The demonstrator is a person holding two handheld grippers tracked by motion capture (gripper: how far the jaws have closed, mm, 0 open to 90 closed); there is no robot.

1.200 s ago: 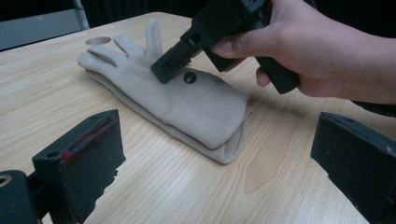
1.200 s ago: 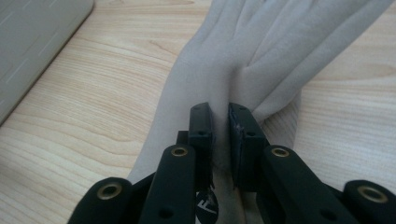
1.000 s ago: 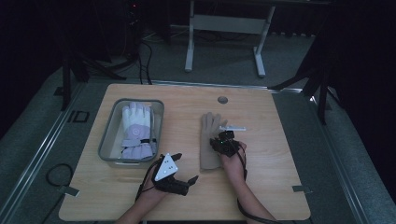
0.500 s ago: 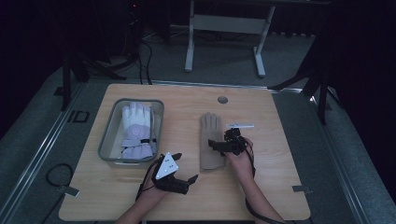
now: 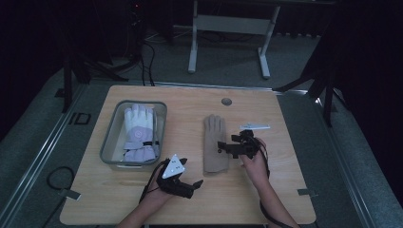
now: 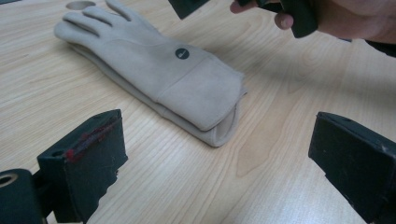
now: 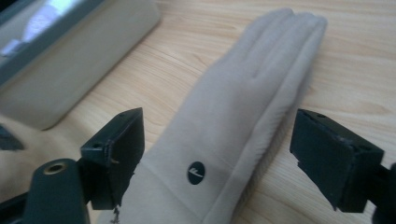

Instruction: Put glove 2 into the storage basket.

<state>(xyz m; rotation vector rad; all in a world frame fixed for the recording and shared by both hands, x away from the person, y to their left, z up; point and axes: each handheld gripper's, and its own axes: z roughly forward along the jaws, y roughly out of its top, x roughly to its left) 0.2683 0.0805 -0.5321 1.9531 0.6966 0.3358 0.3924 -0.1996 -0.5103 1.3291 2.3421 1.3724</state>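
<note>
The flat beige suede-like glove [image 5: 215,145] is lying near the middle of the pale wood-grain table [image 5: 285,190], its long axis running from the near edge toward the far edge, with the fingers pointing away from the person and the open cuff facing them. In the right gripper view its fingertips are blurring together and the cuff is running out of the bottom edge; a small round dark logo is sitting just above the cuff seam. In the left gripper view the thumb is tucked out of sight.

The right gripper [image 5: 227,146] is hovering at the glove's right edge, its blocky black jaws having just been opening and now standing wide on either side of the glove without pressing on it. The left gripper [image 5: 190,186] is waiting nearer the person, also spread wide with only bare table between its jaws; its grey three-cornered plate is catching the light.

Left of the glove, a translucent grey rectangular plastic bin [image 5: 110,142] is holding a padded white and lilac glove [image 5: 139,133], whose details are hard to make out. A small pale flat object [image 5: 254,127] is lying just beyond the right hand, too small to identify.
</note>
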